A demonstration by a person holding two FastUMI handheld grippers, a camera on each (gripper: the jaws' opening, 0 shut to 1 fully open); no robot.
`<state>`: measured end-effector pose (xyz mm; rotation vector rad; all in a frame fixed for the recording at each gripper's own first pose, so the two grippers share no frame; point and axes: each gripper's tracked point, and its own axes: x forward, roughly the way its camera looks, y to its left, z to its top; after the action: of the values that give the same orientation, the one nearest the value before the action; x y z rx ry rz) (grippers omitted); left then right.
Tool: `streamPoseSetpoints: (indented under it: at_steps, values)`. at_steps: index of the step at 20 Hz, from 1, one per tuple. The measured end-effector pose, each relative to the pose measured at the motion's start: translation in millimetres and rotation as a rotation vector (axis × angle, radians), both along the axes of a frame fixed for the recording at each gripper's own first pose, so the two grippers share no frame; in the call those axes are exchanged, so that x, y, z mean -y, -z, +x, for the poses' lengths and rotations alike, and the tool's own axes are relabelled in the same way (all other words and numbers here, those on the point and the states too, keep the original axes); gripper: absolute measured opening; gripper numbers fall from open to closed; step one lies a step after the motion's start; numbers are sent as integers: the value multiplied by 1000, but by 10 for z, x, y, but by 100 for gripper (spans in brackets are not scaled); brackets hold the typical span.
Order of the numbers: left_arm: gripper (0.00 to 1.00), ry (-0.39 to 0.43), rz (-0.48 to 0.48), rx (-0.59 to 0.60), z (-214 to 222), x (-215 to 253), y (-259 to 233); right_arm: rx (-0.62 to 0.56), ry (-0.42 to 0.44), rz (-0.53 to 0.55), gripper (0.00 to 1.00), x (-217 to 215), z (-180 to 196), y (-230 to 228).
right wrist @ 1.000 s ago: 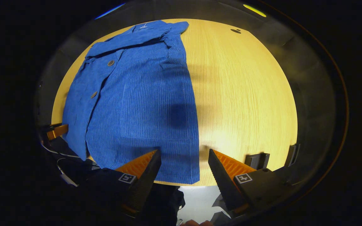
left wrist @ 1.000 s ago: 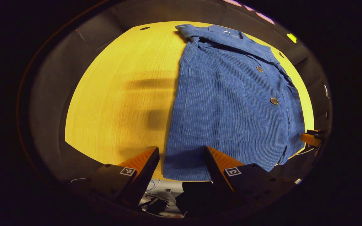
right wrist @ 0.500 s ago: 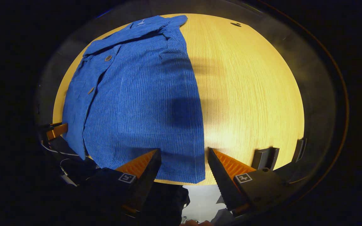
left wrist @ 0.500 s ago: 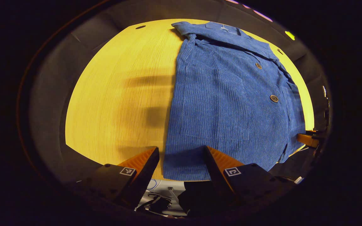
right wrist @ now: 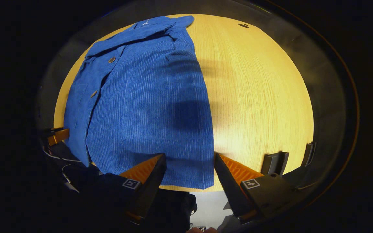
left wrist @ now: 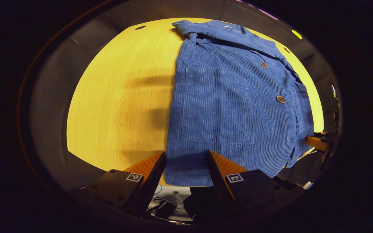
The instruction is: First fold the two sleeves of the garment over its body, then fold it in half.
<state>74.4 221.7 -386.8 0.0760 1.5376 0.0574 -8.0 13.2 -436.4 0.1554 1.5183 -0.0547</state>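
Our left gripper [left wrist: 186,158] hangs with jaws spread wide, gripping nothing — the blue garment [left wrist: 235,106] has its near hem corner lying between the fingers, at twelve o'clock. Our right gripper [right wrist: 189,160] is equally wide and empty over the hem's other corner. The garment lies flat on the wooden table [left wrist: 118,97], collar at the far edge.

no readable text, only square coded markers [left wrist: 134,177] on gripper bodies
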Motion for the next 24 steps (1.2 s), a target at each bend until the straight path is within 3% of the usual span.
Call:
streamPoseSetpoints:
  at_steps: [9,10,11,12,15,16,18,19,20,21,22,23,24]
  values:
    - [74,1,2,26,-16,2,5,-1,17,-4,99,-10,1,6]
    - [74,0,3,23,-16,2,10,1,17,-4,89,-11,3,4]
    - [74,-9,1,20,-19,6,8,1,19,-5,89,-12,2,2]
    - [69,-9,-1,17,-14,12,17,-2,22,-6,99,-10,3,7]
    - [63,46,-10,14,26,77,-21,-22,27,1,95,-28,3,5]
    - [52,60,-9,22,31,103,21,-24,41,4,100,-47,2,1]
    - [30,92,-13,23,20,153,25,-17,43,34,65,-141,27,-32]
    - [25,96,-12,25,33,174,52,-1,74,45,38,-193,54,9]
    - [14,96,-17,21,32,167,34,4,80,44,12,-182,55,-7]
    - [14,75,-43,29,46,189,-12,0,55,51,12,-199,44,-1]
    - [3,36,-60,16,50,192,25,-2,54,58,12,-177,48,-6]
    - [3,8,-101,18,95,216,26,-3,87,80,12,-197,70,28]
    - [0,-25,-150,9,59,259,52,-8,121,93,2,-213,36,14]
